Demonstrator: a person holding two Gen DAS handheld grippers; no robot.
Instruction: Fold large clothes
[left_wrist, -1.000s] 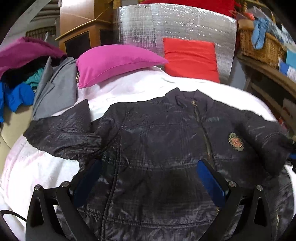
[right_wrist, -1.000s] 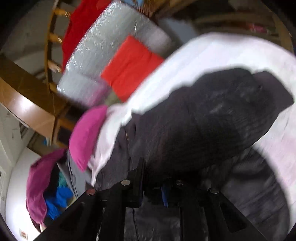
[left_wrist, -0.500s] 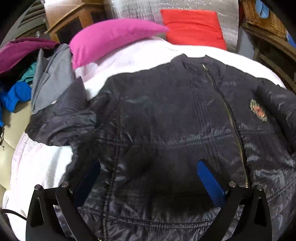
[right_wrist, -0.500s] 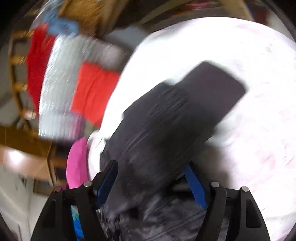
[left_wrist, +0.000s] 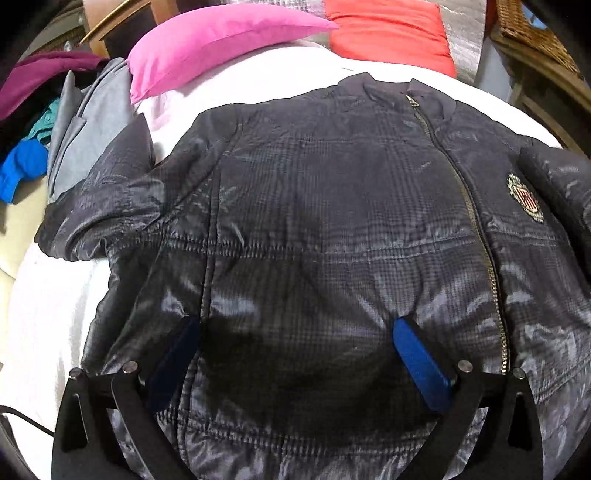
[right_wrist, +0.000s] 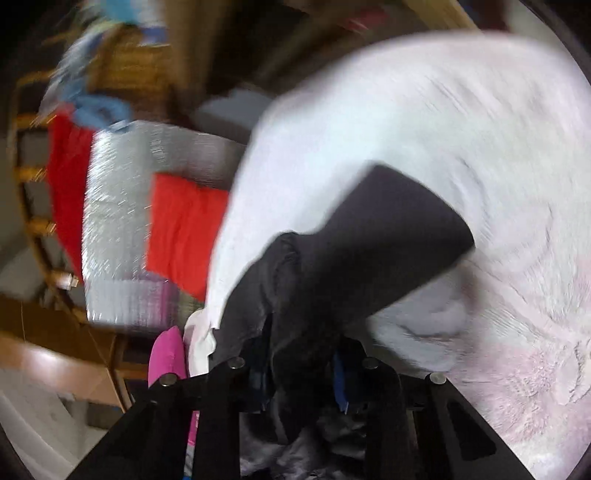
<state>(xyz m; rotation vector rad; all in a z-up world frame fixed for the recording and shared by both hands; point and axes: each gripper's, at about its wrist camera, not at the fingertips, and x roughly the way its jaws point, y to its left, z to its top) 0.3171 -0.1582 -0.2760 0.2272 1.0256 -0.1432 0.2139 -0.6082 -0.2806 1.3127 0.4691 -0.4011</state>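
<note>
A dark quilted jacket (left_wrist: 332, 221) with a zip and a chest badge (left_wrist: 526, 197) lies front up, spread on a white bed cover (left_wrist: 44, 314). My left gripper (left_wrist: 295, 347) is open and empty, low over the jacket's lower front. Its blue pads (left_wrist: 421, 365) straddle the fabric. In the blurred right wrist view my right gripper (right_wrist: 303, 373) is shut on the jacket's sleeve (right_wrist: 369, 251). The dark cuff hangs out ahead over the white cover (right_wrist: 461, 129).
A pink pillow (left_wrist: 214, 40) and a red cushion (left_wrist: 388, 29) lie at the head of the bed. A pile of grey, blue and purple clothes (left_wrist: 55, 122) sits at the left. A wicker basket (left_wrist: 532, 33) and wooden furniture stand at the right.
My left gripper has moved forward and lower over the jacket, staying open. My right gripper opened briefly around the sleeve, then shut on it again, swinging fast.
</note>
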